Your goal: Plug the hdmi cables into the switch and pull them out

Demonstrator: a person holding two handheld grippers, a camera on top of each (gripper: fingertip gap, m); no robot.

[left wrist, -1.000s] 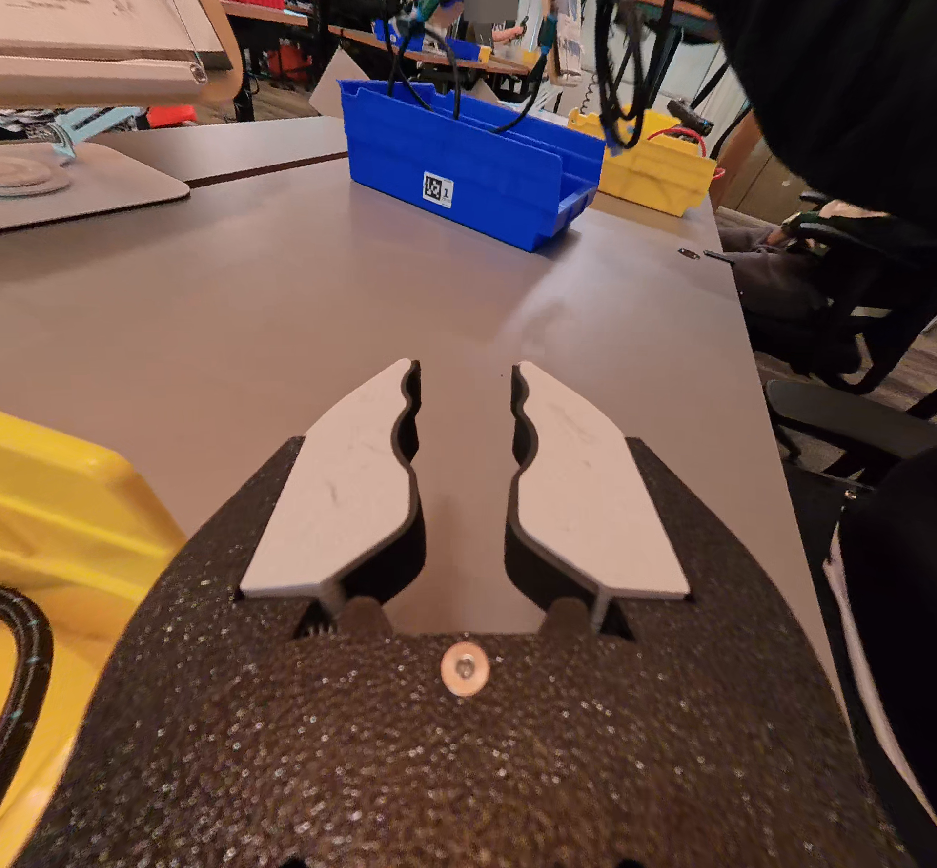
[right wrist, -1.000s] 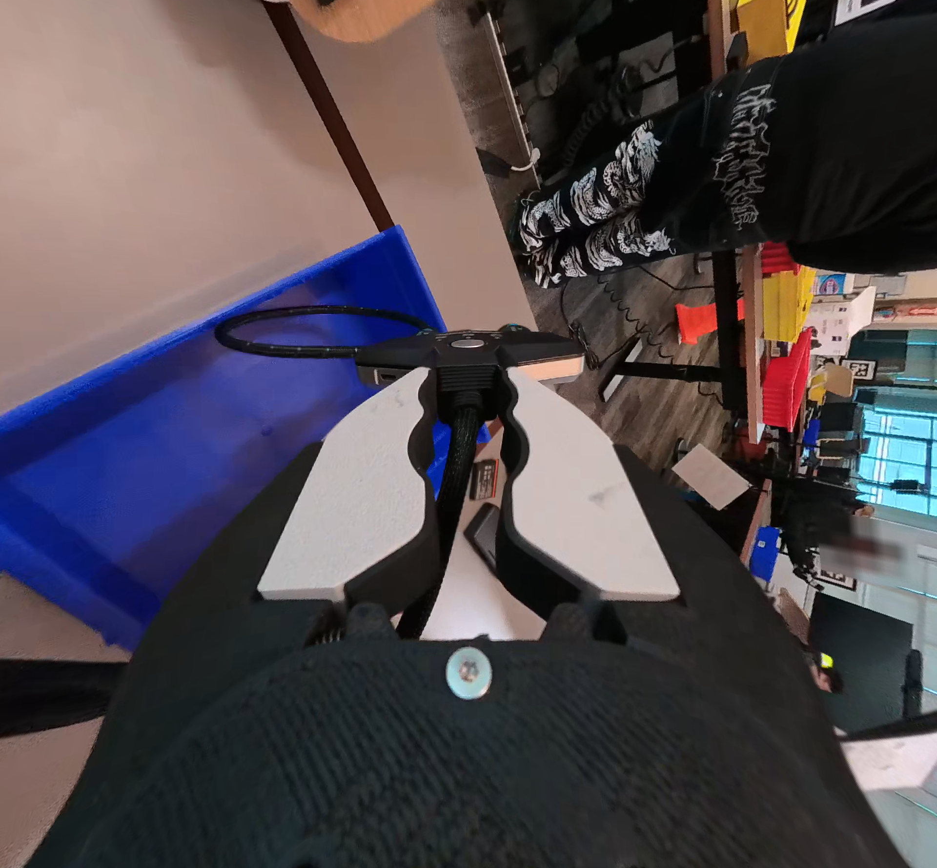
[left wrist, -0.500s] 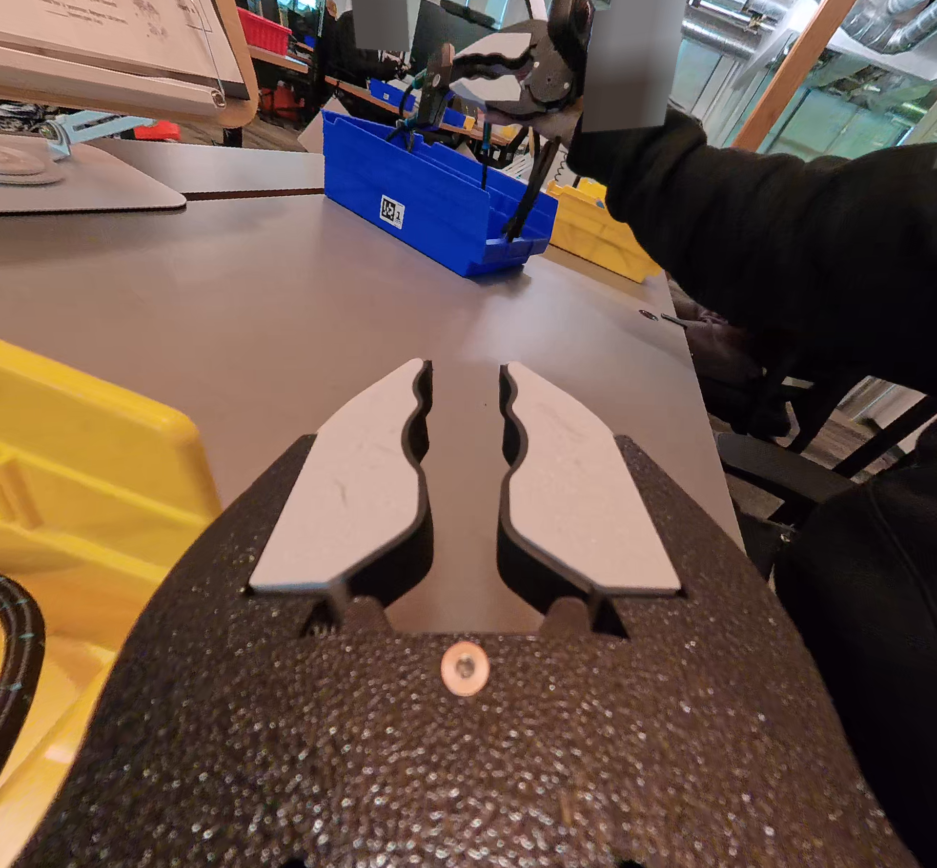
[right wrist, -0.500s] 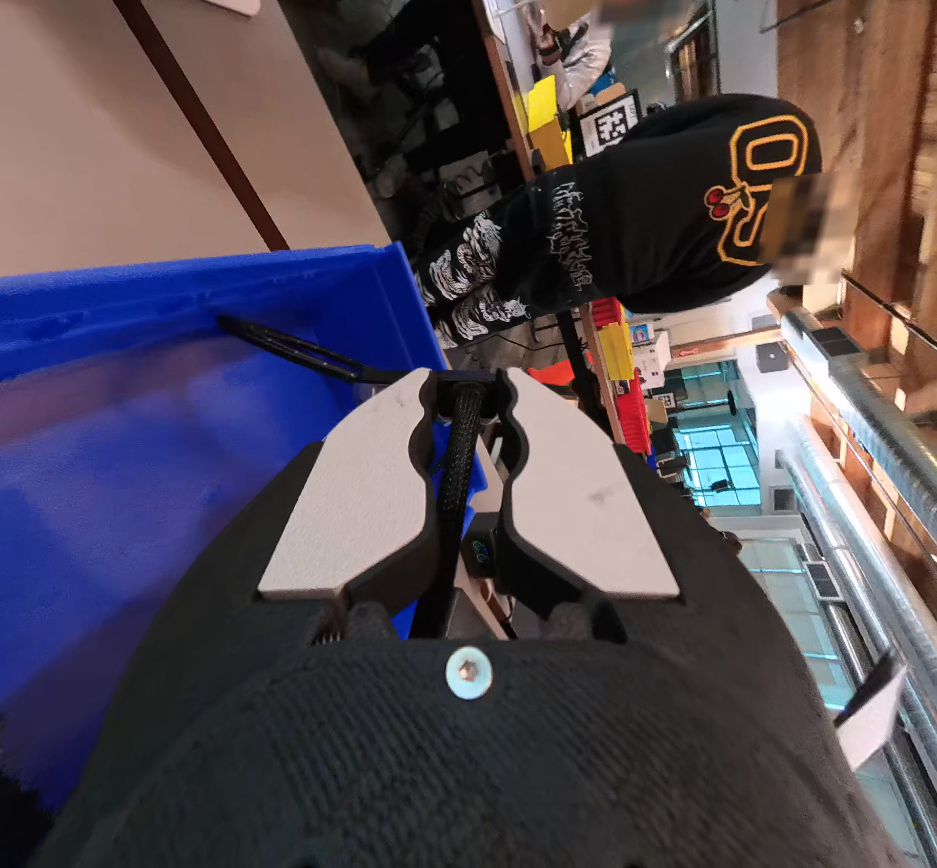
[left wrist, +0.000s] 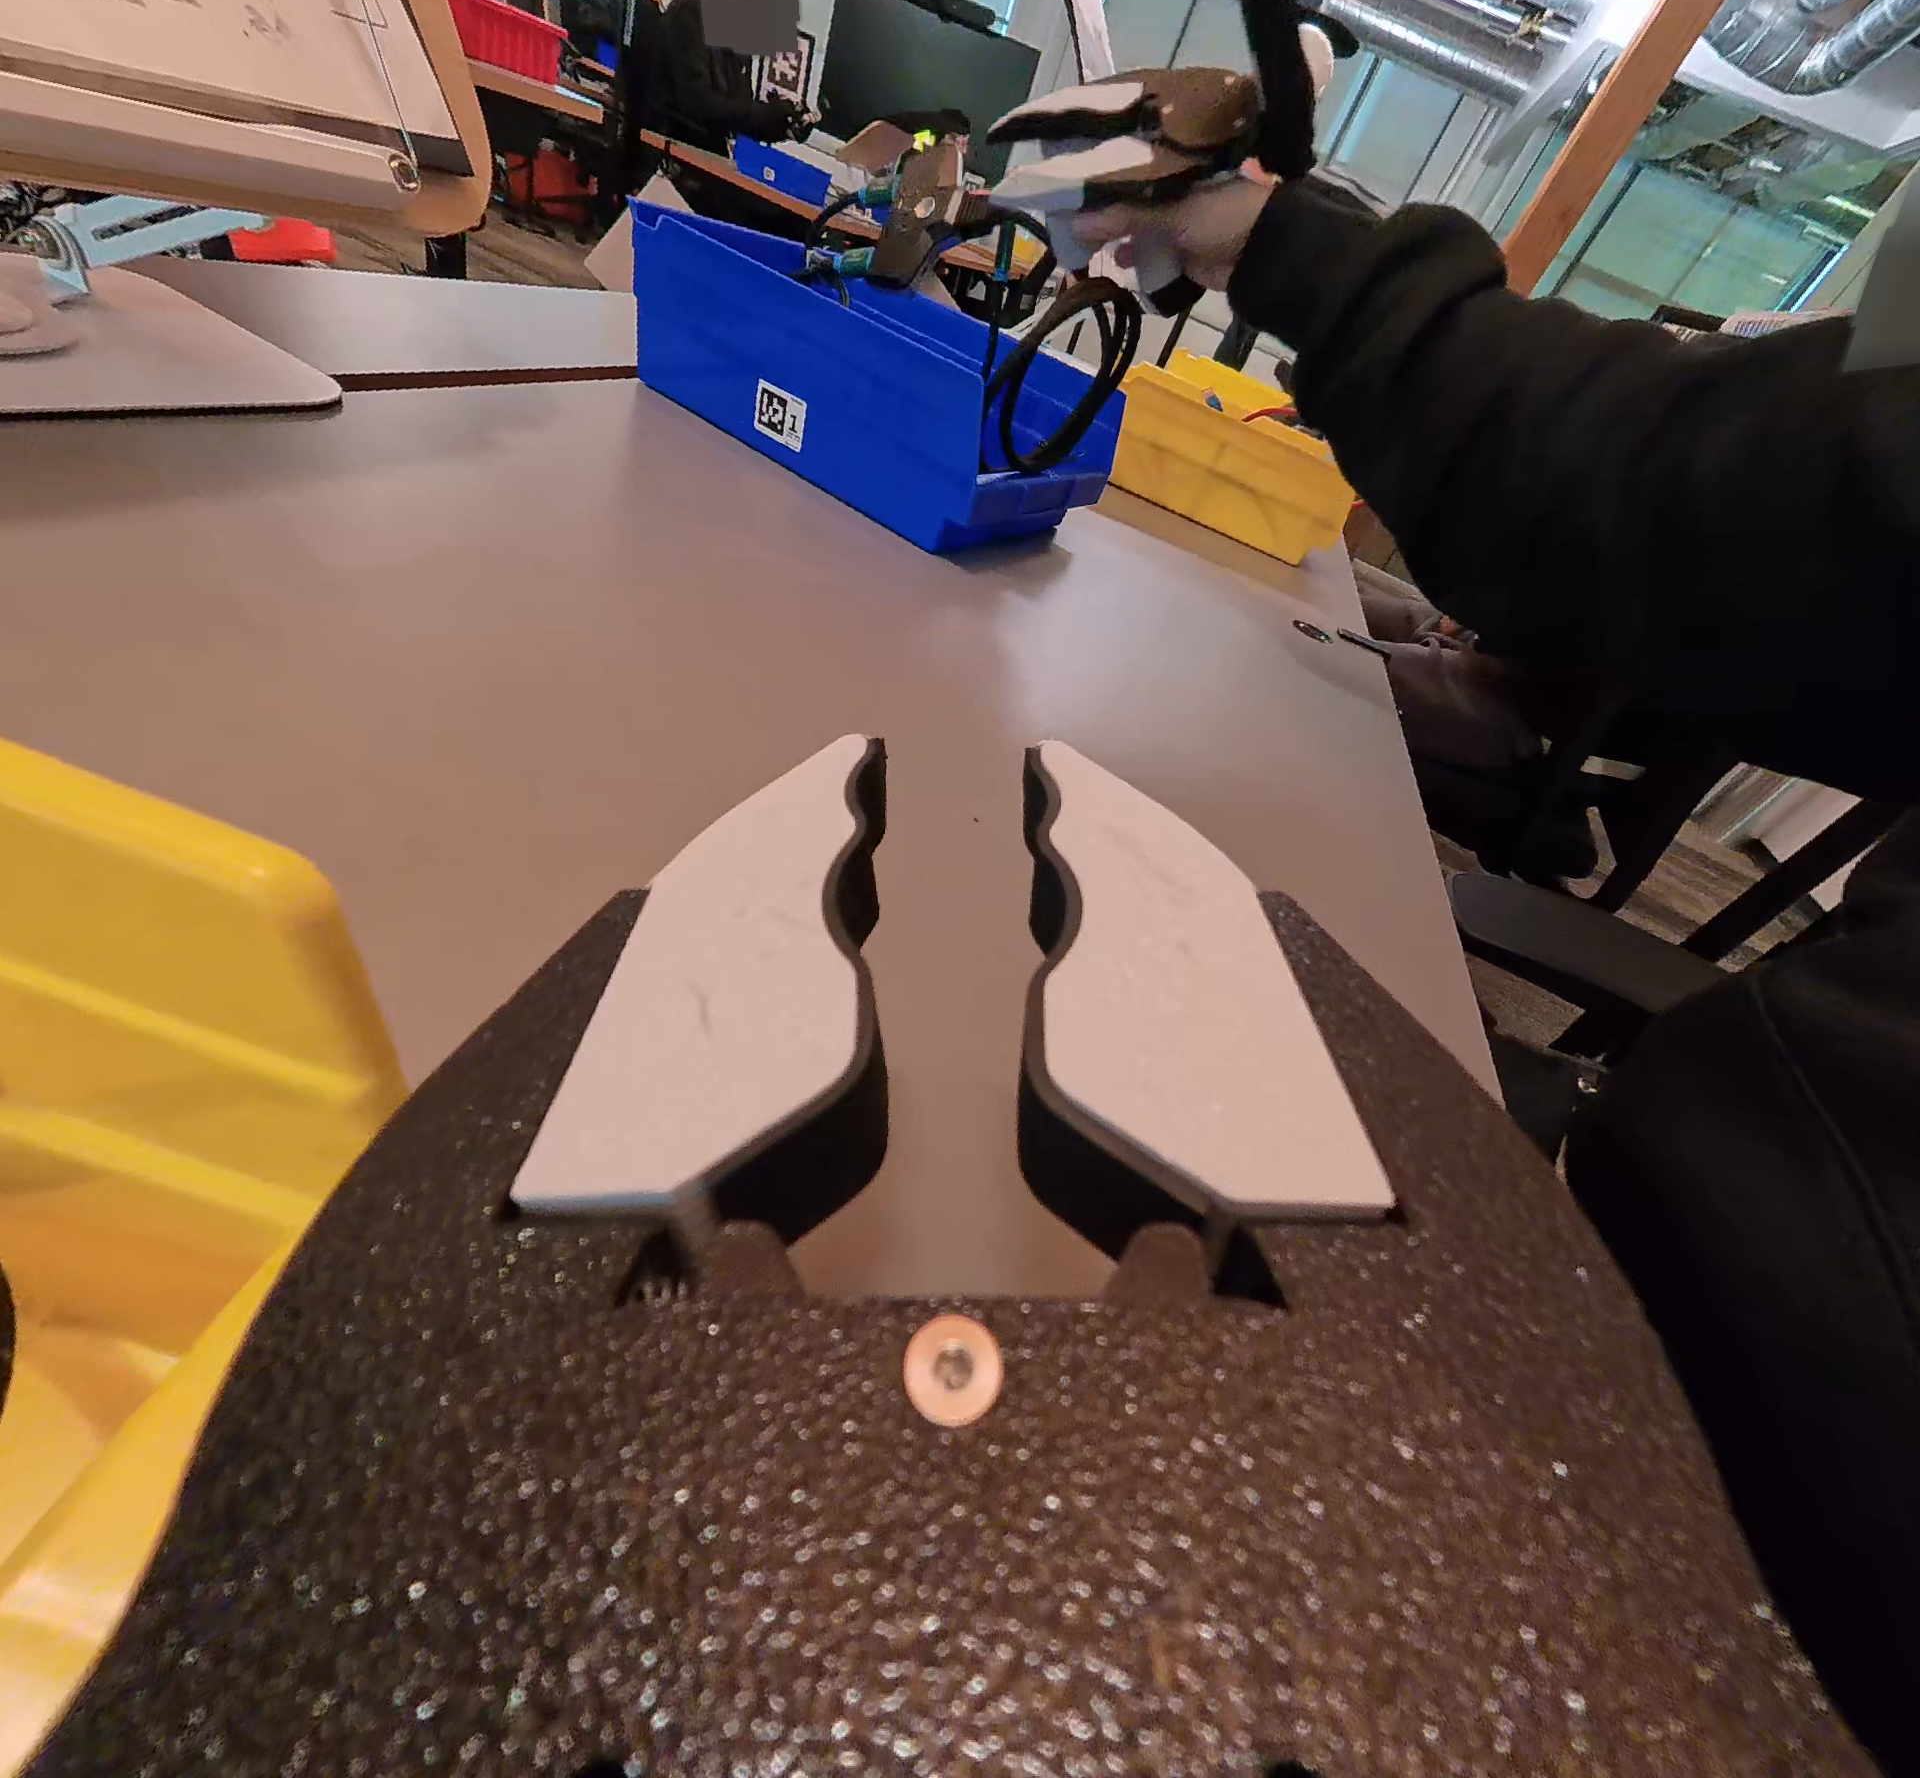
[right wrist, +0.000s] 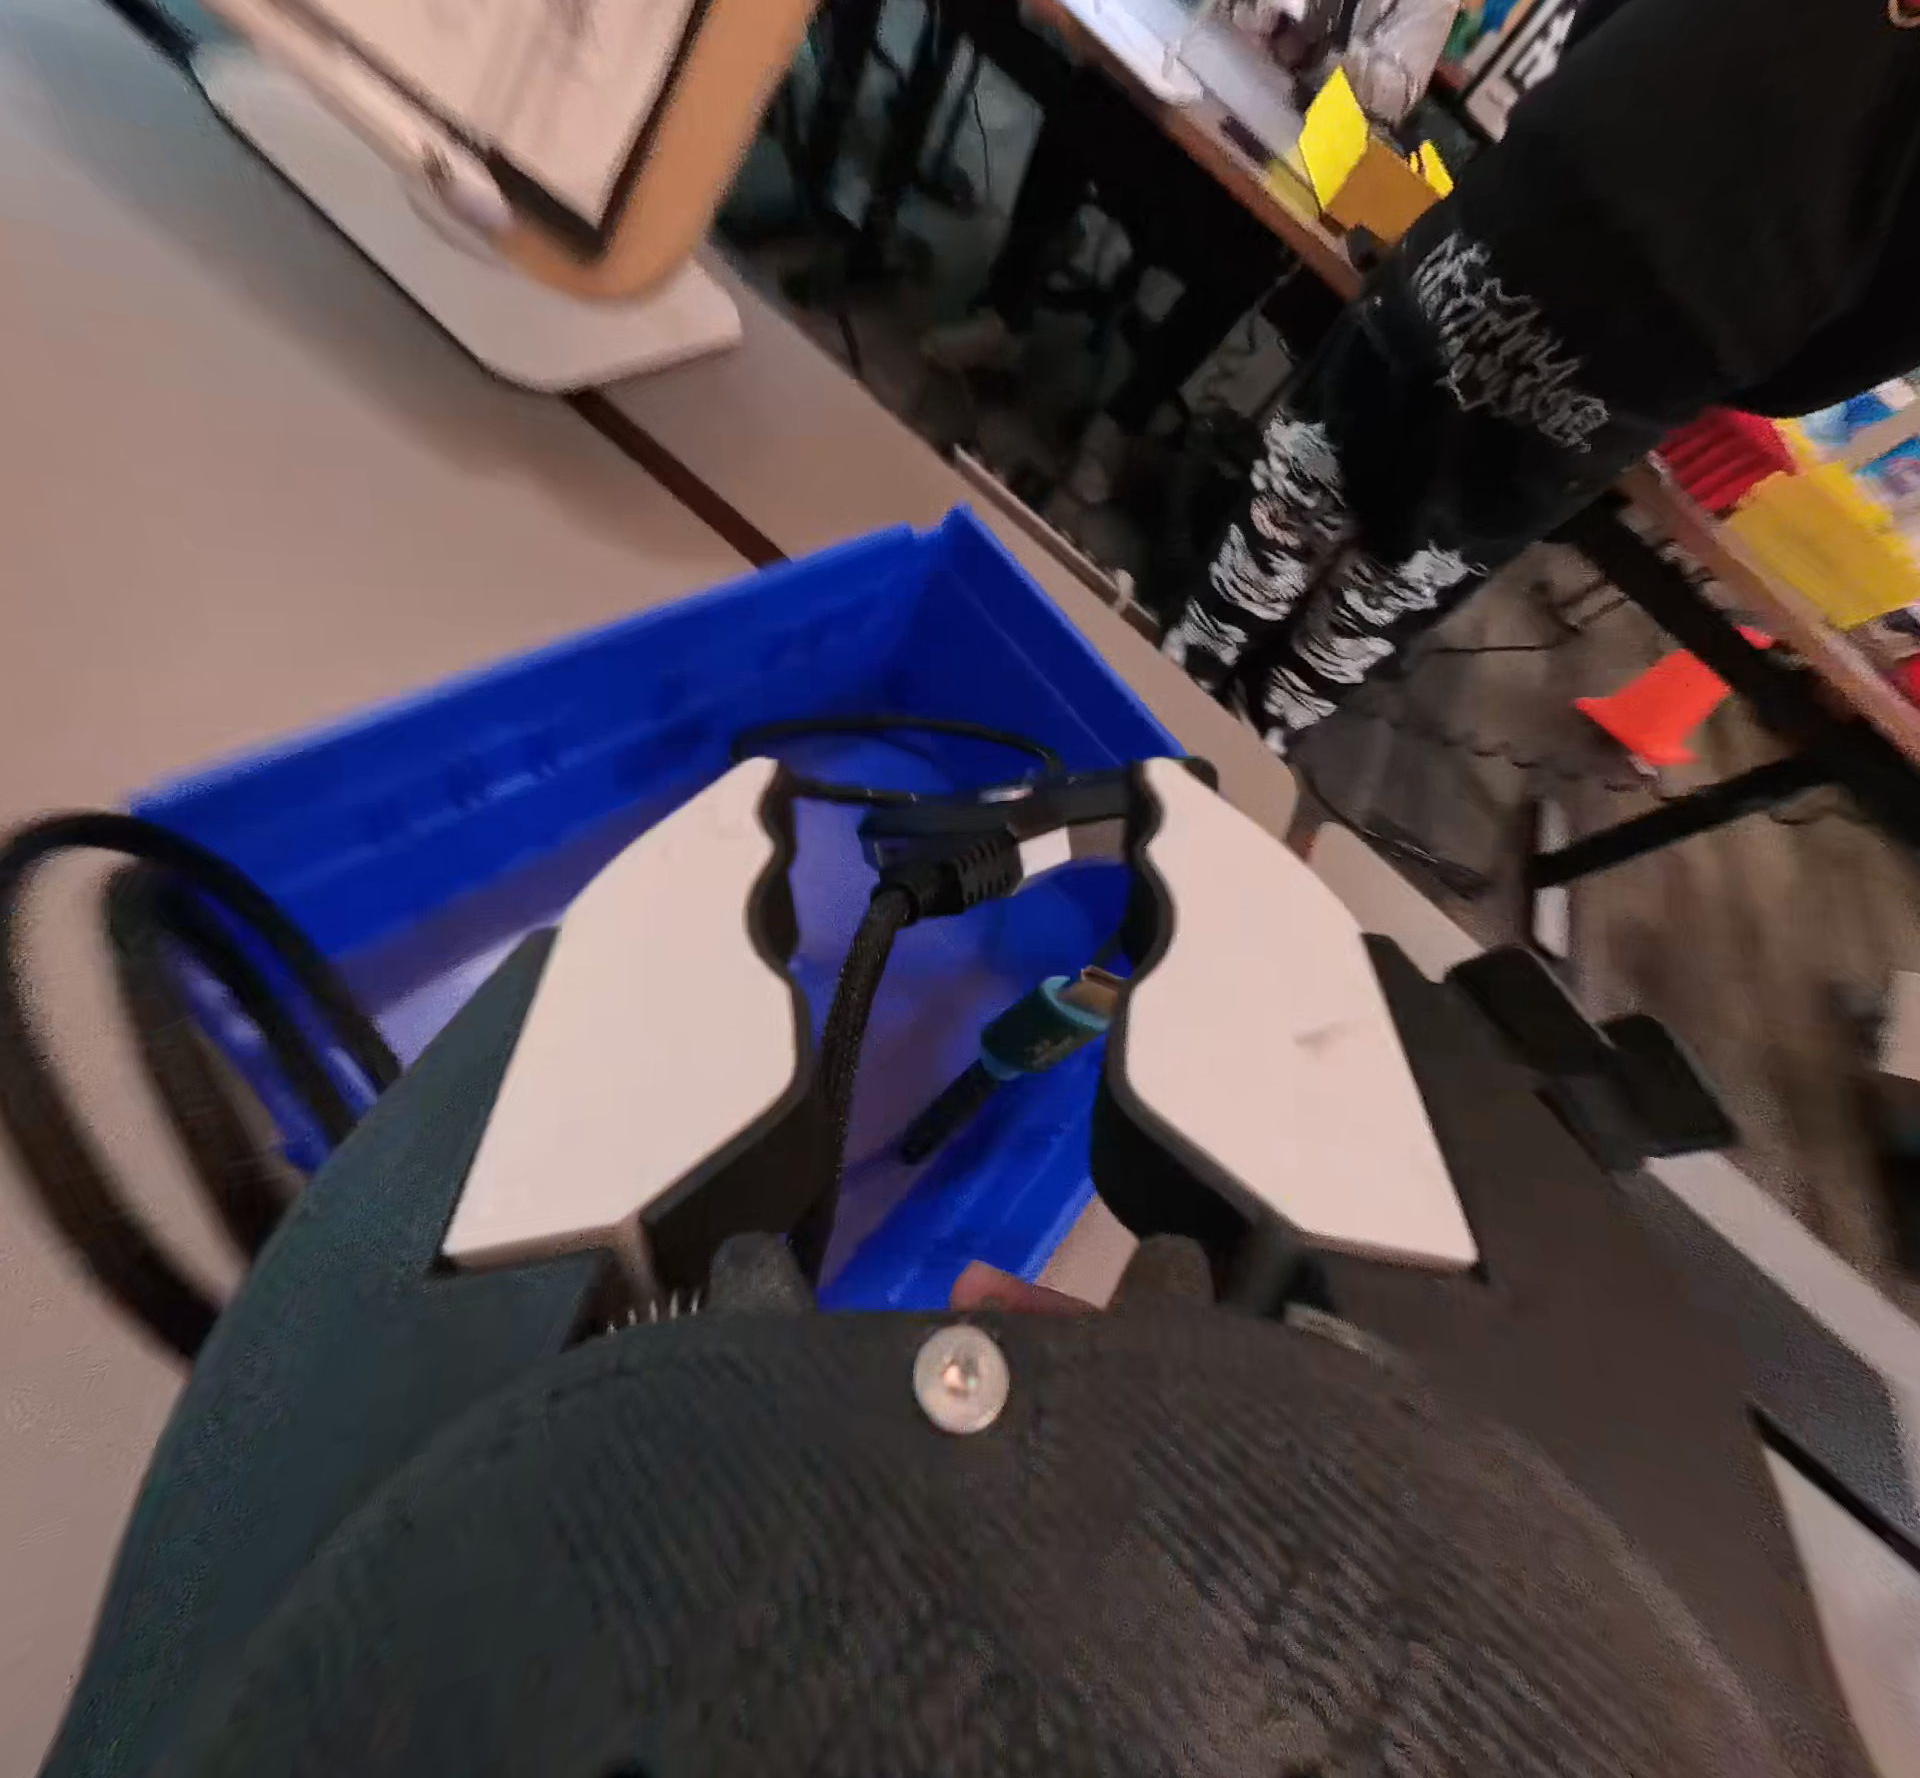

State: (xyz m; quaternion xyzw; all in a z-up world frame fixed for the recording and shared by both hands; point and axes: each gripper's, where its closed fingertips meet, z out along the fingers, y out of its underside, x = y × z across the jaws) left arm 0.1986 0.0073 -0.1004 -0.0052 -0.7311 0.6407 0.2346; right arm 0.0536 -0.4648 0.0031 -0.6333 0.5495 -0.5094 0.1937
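My right gripper is open wide above the blue bin. Between its fingers hang the black HDMI switch and a black braided cable plug that is plugged into it; neither finger clamps them. A teal-tipped plug lies in the bin. A braided cable loop hangs over the bin's near end. In the left wrist view the right gripper is over the blue bin with the switch at its tips. My left gripper is open and empty, low over the grey table.
A yellow bin stands close at my left. Another yellow bin sits behind the blue one. A paper stand is at the far left. A black-sleeved arm reaches across the right. The table edge runs along the right.
My right gripper has opened, let go of the cable plug, and swung round over the blue bin. The left gripper has stayed put over the table.
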